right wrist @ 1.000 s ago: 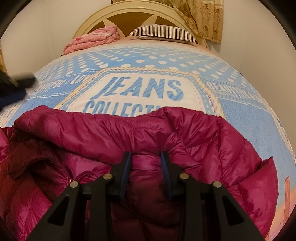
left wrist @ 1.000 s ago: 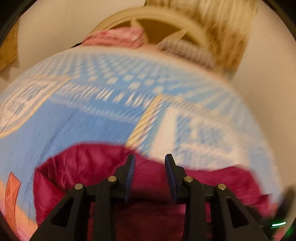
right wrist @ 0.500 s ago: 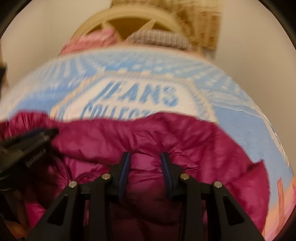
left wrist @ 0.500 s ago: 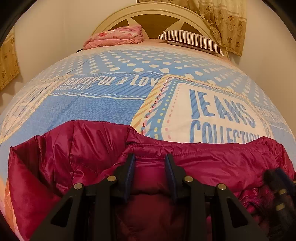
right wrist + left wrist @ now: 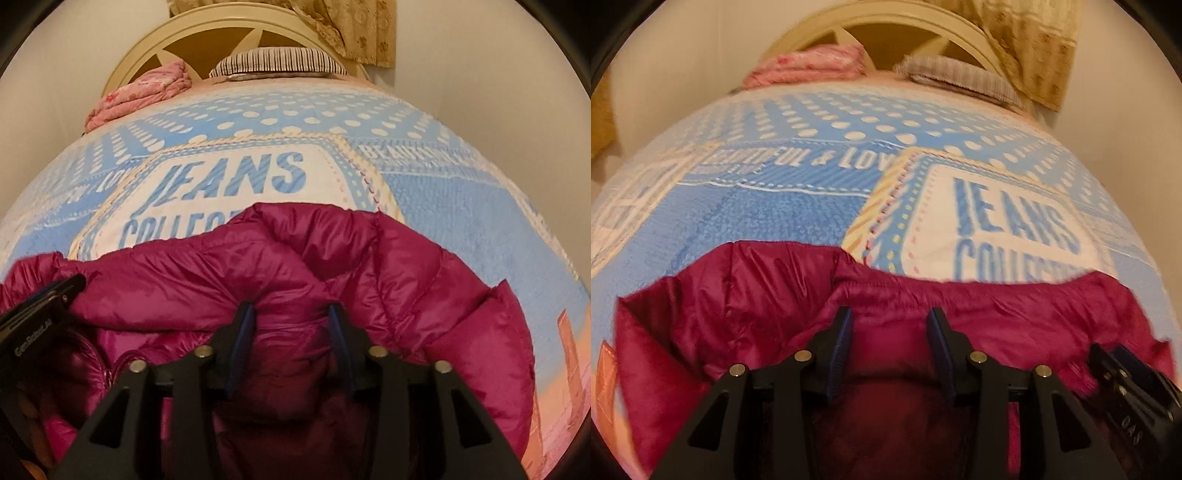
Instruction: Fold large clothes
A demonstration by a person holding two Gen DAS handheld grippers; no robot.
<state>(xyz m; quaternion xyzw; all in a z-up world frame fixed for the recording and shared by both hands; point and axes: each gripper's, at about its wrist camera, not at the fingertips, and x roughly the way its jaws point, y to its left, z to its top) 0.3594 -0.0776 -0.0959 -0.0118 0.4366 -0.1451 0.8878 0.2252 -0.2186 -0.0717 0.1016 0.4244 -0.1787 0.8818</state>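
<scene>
On printed bedspread (image 5: 443,206), both grippers (image 5: 889,325) (image 5: 291,318) pinch glossy quilted magenta jacket (image 5: 369,266).

A second ago my left gripper (image 5: 889,325) was swinging in a blur over the jacket (image 5: 768,295) with the fabric low in its view; now it sits over a bunched fold with puffy cloth between its jaws. Through that camera my right gripper (image 5: 1126,387) has come into sight at the lower right, closer than half a second ago. In the right wrist view, the jacket's top edge (image 5: 314,229) has risen, covering more of the "COLLECTION" lettering on the bedspread (image 5: 443,192). My left gripper (image 5: 44,306) has moved in from the far left edge onto the jacket.
</scene>
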